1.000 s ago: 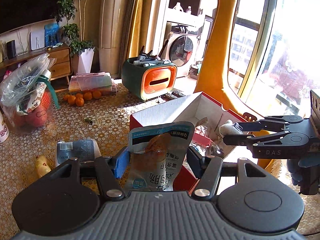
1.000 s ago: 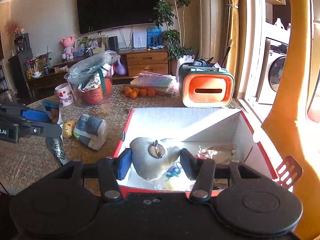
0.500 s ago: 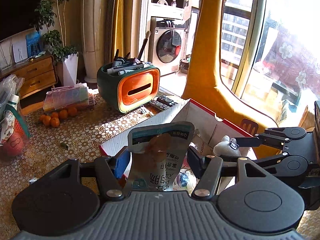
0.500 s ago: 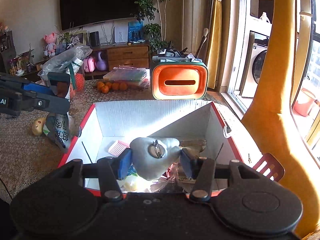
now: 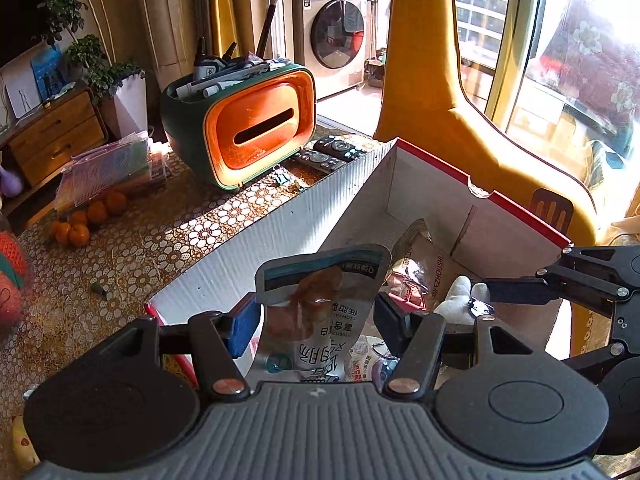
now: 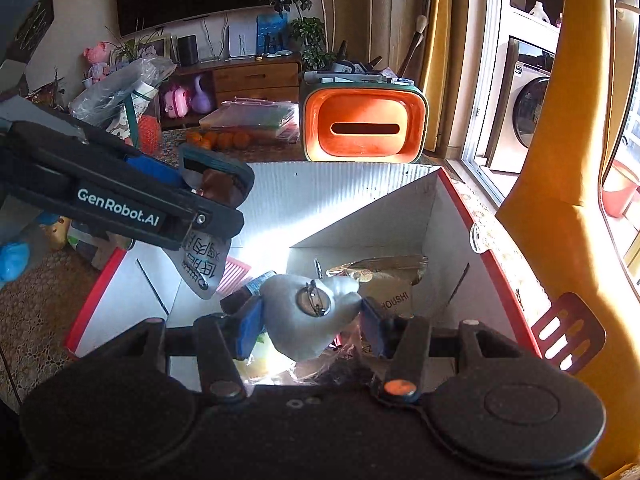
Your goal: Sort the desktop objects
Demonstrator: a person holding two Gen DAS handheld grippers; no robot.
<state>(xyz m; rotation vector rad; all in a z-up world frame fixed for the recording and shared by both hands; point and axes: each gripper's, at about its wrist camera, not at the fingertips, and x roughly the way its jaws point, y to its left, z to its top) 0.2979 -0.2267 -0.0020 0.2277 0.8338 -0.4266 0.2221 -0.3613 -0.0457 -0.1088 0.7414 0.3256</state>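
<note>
Two grippers hang over the same open cardboard box [image 6: 360,200], each with a load, which fits the sorting job: loose desktop things are being gathered into one container. The box, white inside with a red rim, sits on the counter [image 5: 132,248] toward its window-side edge, just in front of the orange-and-green organizer [image 5: 248,124]. Snack bags and small oddments already lie on its floor.

The left gripper [image 5: 316,324] has its jaws partly apart and clamped on a silvery snack pouch [image 5: 320,304], gripped by its flat sides so that it stands upright between the blue pads. In the right wrist view the pouch hangs over the box's near left corner, above the floor and touching nothing, so a release there would likely drop it inside.

The right gripper [image 6: 312,316] has its jaws at a narrower gap, pinching a soft grey plush piece [image 6: 312,312] with a metal clasp on its face; the pads press its two sides. It hangs low inside the box near the front wall, above the bags. Whether it already rests on them I cannot tell.

Tangerines [image 5: 84,220] and two remotes [image 5: 328,152] remain out on the counter, probably still to be sorted.
</note>
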